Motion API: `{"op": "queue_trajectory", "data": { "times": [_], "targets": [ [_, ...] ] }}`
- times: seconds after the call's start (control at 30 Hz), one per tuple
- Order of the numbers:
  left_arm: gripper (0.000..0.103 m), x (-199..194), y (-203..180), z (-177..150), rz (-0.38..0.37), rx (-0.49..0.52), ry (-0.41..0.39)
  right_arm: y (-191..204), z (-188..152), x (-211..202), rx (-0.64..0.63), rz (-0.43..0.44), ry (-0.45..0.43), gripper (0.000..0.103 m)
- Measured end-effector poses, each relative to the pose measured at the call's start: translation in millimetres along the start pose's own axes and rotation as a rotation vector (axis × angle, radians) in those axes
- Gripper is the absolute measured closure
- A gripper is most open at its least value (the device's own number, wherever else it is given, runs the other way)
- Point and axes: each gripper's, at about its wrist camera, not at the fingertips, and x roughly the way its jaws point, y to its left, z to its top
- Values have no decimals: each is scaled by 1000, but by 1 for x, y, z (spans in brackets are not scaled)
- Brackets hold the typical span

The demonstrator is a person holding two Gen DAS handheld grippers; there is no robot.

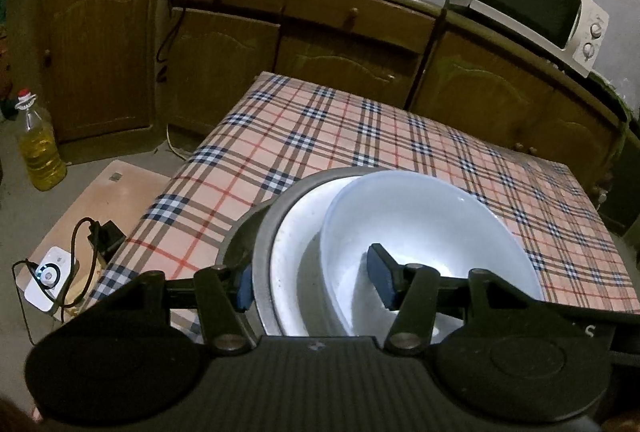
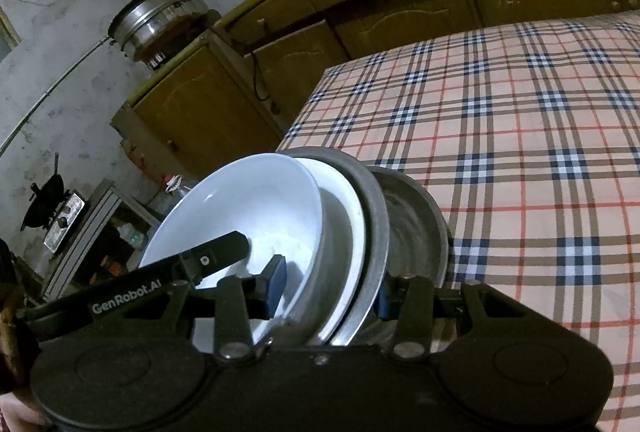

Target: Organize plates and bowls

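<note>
While the stack of dishes (image 1: 304,252) sits tilted above the near edge of the plaid table (image 1: 360,135), left gripper (image 1: 312,278) and right gripper (image 2: 328,284) each clamp it from opposite sides: one pad inside the white bowl (image 2: 248,207), other pad outside the grey metal rim (image 2: 372,199)

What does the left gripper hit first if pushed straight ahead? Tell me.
The left gripper would likely meet the checked tablecloth, beyond the stack of dishes its fingers clamp; depth unclear.
</note>
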Motion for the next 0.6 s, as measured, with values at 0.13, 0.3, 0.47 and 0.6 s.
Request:
{"op": "queue_trajectory", "data": {
  "times": [0.13, 0.3, 0.47, 0.6],
  "targets": [
    [47, 10, 5, -1, -1, -3, 9, -2, 1, 12, 2, -7, 9, 50],
    [47, 23, 11, -6, -2, -7, 28, -8, -3, 27, 10, -18, 30, 49],
    [47, 31, 14, -10, 4, -3, 41, -12, -4, 37, 15, -22, 44, 49],
    [47, 38, 16, -12, 4, -4, 52, -15, -5, 46, 15, -28, 52, 49]
  ]
}}
